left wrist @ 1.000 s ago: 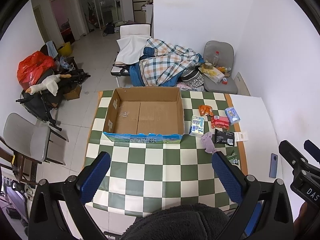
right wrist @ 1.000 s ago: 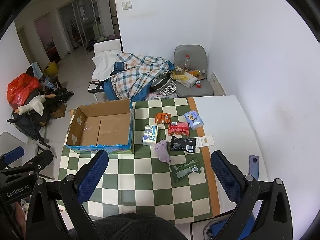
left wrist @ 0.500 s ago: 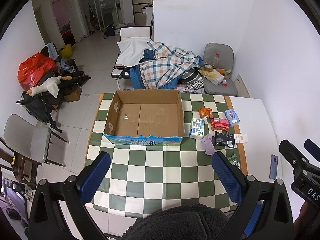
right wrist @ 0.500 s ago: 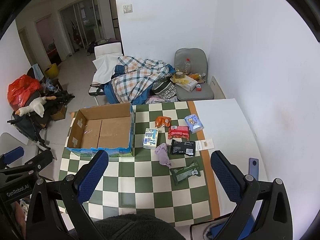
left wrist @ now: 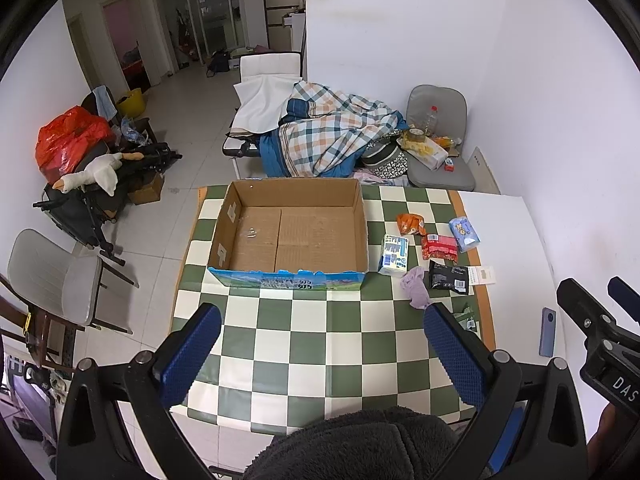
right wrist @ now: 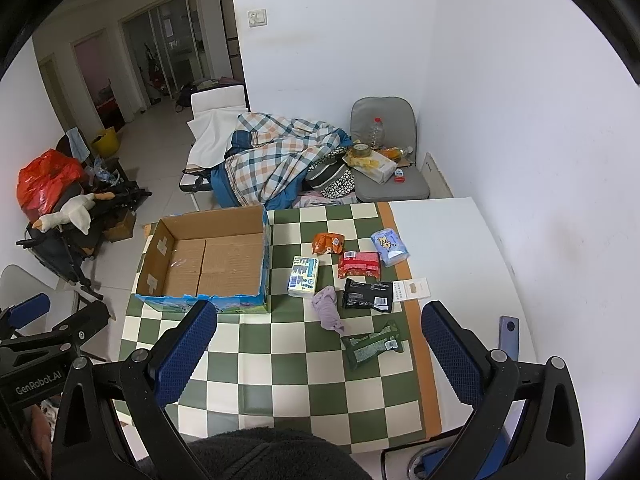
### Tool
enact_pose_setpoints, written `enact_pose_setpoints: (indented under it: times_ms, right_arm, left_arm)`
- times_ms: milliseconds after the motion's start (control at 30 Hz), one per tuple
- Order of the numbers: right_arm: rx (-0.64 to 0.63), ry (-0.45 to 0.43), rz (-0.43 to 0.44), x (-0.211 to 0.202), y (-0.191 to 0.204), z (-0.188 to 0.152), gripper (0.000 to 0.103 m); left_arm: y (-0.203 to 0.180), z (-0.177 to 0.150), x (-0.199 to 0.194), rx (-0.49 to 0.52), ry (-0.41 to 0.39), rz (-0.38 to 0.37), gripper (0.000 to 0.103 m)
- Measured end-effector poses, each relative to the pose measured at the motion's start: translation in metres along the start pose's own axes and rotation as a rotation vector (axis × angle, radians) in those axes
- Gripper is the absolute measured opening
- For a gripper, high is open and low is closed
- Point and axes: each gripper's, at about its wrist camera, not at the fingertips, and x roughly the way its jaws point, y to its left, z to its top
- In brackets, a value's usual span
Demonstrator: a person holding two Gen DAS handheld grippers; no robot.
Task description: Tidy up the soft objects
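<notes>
Surface (right wrist: 280,376), checked green-and-white cloth. Cardboard box (right wrist: 208,260) sits open and empty at its far left corner, presumably the bin for sorting.

Soft items clustered toward the right edge, just beside the box's right wall, laid out flat and mostly apart, likely so each can be picked singly: white tissue pack (right wrist: 303,277), black packet (right wrist: 368,295), red packet (right wrist: 359,264), green packet (right wrist: 372,347) nearest the front edge, blue tissue pack (right wrist: 389,247), orange pouch (right wrist: 328,242), lilac cloth (right wrist: 329,309) crumpled between white pack and green packet. Phone (right wrist: 509,332) lies off the cloth, right.

Left claw (left wrist: 322,350) and right claw (right wrist: 320,346): both spread wide, gripping nothing, held high above the front edge and level, looking down. Nothing boxed yet.
</notes>
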Motion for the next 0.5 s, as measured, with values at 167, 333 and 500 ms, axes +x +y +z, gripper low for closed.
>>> enact_pose_setpoints:
  times_ms: [167, 333, 500]
  right_arm:
    - [0.001, 0.001, 0.008, -0.001, -0.001, -0.001, 0.103]
    - [0.042, 0.021, 0.031, 0.01, -0.01, -0.004, 0.103]
    - [0.108, 0.084, 0.012, 0.056, -0.047, 0.004, 0.103]
  left_arm:
    - [-0.001, -0.001, 0.001, -0.004, -0.001, -0.004, 0.103]
    - [-0.008, -0.004, 0.013, 0.02, -0.01, -0.015, 0.103]
    - [-0.039, 0.03, 0.069, 0.092, 0.04, -0.028, 0.103]
